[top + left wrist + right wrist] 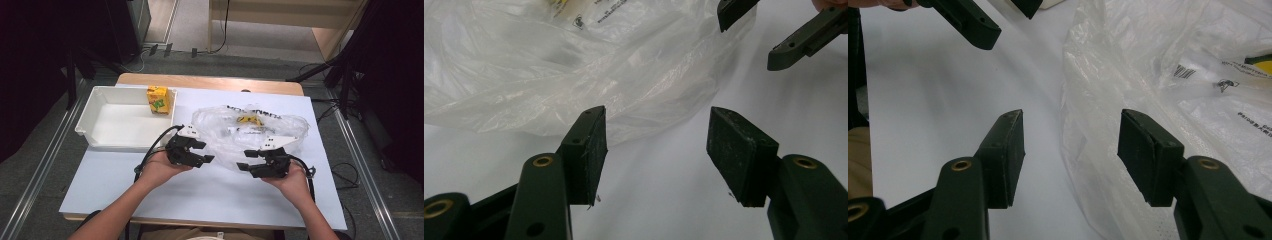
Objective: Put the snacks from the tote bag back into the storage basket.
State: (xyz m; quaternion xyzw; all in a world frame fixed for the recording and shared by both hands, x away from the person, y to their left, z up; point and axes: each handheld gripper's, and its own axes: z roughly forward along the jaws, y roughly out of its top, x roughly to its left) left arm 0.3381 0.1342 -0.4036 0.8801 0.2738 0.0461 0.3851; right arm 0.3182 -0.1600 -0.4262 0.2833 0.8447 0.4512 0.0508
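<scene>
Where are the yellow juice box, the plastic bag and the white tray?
yellow juice box (158, 100), high view, its front face.
plastic bag (225, 135), high view, its crinkled left part.
white tray (85, 125), high view, its left rim.

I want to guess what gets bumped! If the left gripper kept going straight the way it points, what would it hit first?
Probably the plastic bag. The left gripper is open and aimed at the bag's near edge, with just bare table before it. The right gripper sits off to one side, likely out of the line, though depth is hard to judge.
</scene>
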